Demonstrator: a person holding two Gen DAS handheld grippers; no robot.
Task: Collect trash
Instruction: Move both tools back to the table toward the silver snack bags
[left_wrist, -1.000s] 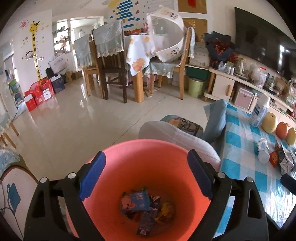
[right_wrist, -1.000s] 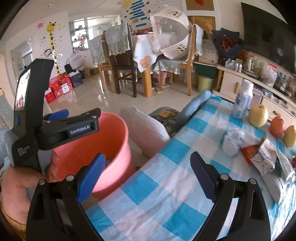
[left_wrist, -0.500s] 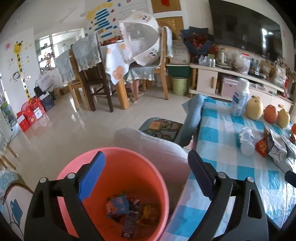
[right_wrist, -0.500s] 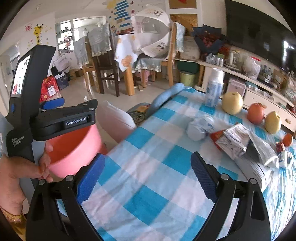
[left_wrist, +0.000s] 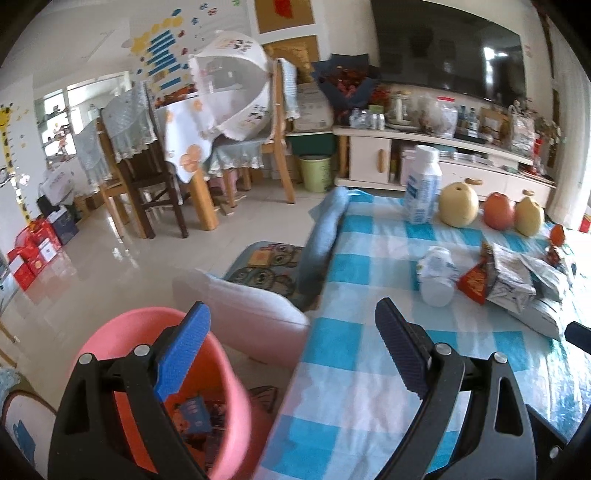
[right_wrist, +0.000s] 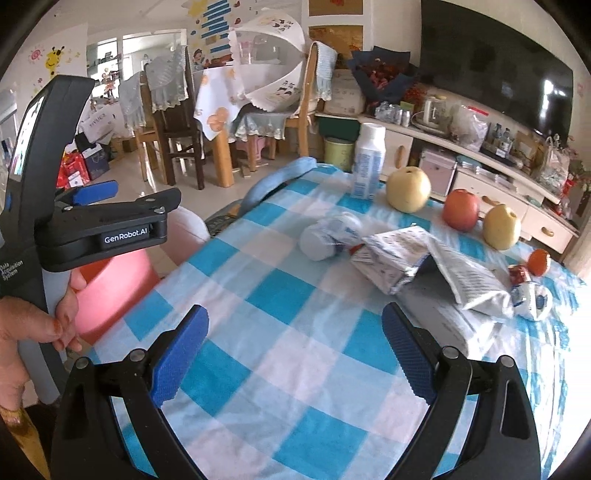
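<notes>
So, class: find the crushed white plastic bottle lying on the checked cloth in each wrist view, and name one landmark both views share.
Left wrist view: crushed white bottle lies right of centre, left of the wrappers.
Right wrist view: it lies just above centre, left of the wrappers.
Shared landmark: the upright white bottle standing beside the yellow pear.

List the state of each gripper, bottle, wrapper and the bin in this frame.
left gripper: open, empty.
right gripper: open, empty.
pink bin: upright, wrappers inside.
upright bottle: standing, capped.
crushed bottle: lying on its side.
silver wrapper: torn open, lying flat.
</notes>
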